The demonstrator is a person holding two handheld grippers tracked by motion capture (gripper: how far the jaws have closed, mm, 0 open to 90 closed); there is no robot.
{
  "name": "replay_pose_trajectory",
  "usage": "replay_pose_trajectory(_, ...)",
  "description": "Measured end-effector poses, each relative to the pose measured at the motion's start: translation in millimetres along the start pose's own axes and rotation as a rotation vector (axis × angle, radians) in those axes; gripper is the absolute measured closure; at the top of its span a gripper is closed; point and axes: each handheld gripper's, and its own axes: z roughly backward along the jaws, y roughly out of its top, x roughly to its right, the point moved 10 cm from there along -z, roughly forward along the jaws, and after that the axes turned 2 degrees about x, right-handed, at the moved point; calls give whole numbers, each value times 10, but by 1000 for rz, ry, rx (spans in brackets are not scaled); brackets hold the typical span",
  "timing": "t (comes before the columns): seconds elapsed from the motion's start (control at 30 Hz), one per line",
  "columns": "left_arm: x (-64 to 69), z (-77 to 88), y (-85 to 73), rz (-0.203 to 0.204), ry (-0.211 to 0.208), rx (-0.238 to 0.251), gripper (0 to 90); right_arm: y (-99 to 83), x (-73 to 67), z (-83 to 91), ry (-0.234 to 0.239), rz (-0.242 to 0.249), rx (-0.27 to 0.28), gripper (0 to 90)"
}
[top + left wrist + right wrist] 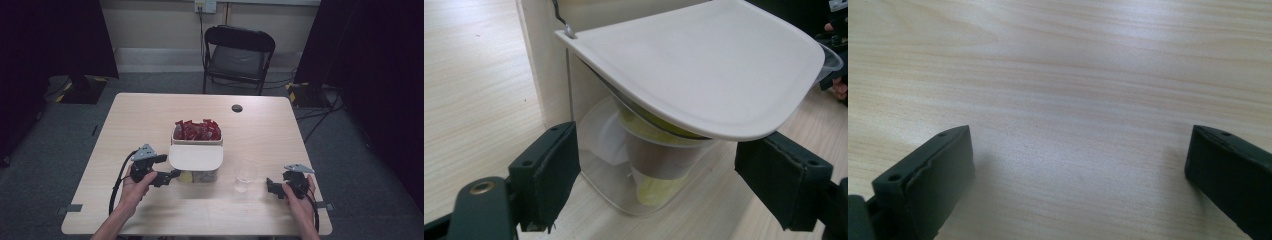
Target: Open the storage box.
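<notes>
1. Hands at the near edge of the table (150, 107), one at each side, each holding a gripper.
2. Right gripper (271, 187) sits low by the near right corner, jaws spread wide with bare wood between them in its own view (1078, 165); nothing held.
3. Left gripper (172, 174) is over toward the near left, pointing right at the clear container (202, 176), its tips just beside the container's left wall.
4. From the left gripper (654, 180) view, the jaws stand apart on either side of the container's (599, 170) near corner, pads not pressing on it: open, gripping nothing.
5. Clear plastic cup (245, 176) stands upright between the two grippers, just right of the container, near the right gripper.
6. White lid (195, 156) lies tilted over the container's near compartment; in the left gripper view the lid (704, 65) overhangs something yellow and pale (659, 165) inside, which I can't make out.
7. Red packets (197, 130) fill the far compartment, about the middle of the table.
8. Small dark round hole (237, 108) shows toward the far edge.
9. Black folding chair (238, 57) stands beyond the far edge.
</notes>
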Motion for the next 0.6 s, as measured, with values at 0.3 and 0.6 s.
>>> replay_pose_trajectory(0.3, -24, 30, 99, -35, 14, 0, 168, 0, 0, 0, 0, 0, 0, 0)
replay_pose_trajectory(0.6, -50, 83, 212, -44, 14, 5, 166, 0, 0, 0, 0, 0, 0, 0)
